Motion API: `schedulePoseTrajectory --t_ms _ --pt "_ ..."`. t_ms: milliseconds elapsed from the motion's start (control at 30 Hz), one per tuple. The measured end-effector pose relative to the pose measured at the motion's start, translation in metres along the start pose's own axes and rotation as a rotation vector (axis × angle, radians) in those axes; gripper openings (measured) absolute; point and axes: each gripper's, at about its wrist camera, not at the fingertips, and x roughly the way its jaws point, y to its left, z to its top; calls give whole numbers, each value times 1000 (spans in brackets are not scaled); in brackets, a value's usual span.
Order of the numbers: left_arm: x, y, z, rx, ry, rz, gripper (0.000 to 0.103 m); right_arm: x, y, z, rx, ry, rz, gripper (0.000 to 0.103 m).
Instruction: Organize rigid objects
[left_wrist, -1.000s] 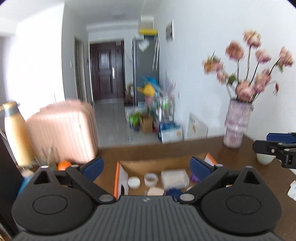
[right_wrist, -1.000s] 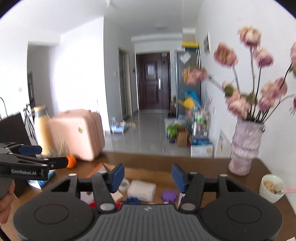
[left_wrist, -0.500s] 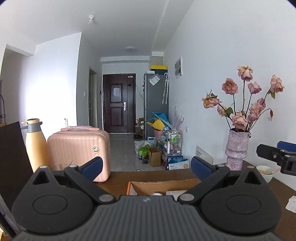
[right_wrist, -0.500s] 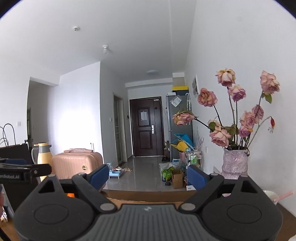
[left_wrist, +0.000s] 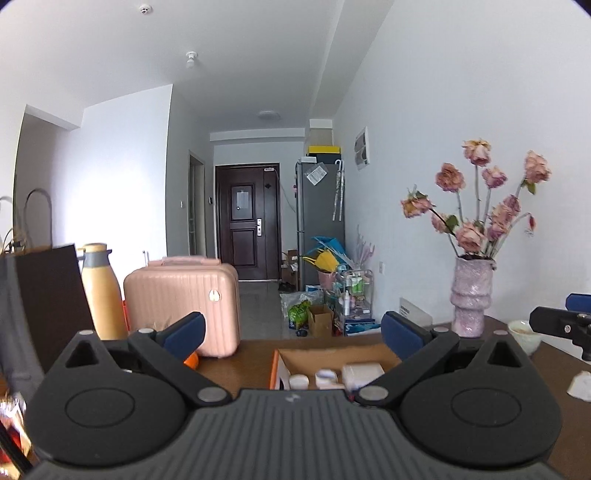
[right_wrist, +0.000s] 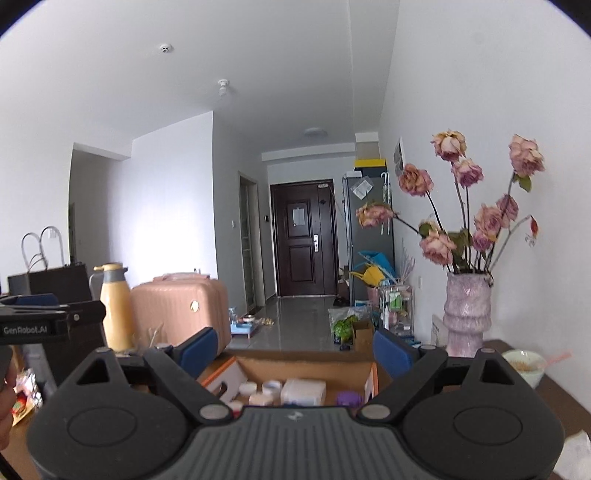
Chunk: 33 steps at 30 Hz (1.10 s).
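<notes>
Right gripper (right_wrist: 295, 350) jaws widened since earlier | both grippers apart, empty | cardboard box (right_wrist: 306, 363) just below-ahead

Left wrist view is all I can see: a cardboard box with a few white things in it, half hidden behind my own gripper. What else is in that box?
Observer: The right wrist view shows a small purple round piece in the cardboard box, just right of the white rectangular container.
Operator: Is the right gripper carrying anything?
Observer: No. The right gripper has just been opening; its fingers stand wide with nothing between them.
Operator: And the bowl beside the vase?
Observer: The bowl has something pale brown in it, and a pink handle sticks out over its rim.
</notes>
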Motion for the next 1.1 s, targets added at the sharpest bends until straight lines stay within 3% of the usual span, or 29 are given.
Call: schedulePoseTrajectory --t_ms 400,500,567,800,967,1100 --pt "-101 23 -109 3 102 -35 103 -89 32 -88 2 137 16 92" --pt "-127 25 -129 13 94 8 103 -114 43 -112 40 168 -3 93" --pt "-147 23 -141 45 91 -9 103 -130 54 -124 42 180 -23 93" --pt "-195 11 -162 35 154 -34 103 -176 89 -149 77 154 10 99" --pt "-194 14 -152 19 130 -2 103 -180 99 -163 81 191 22 99" --pt "-190 11 -151 19 142 -14 103 -184 95 -158 75 173 -3 102"
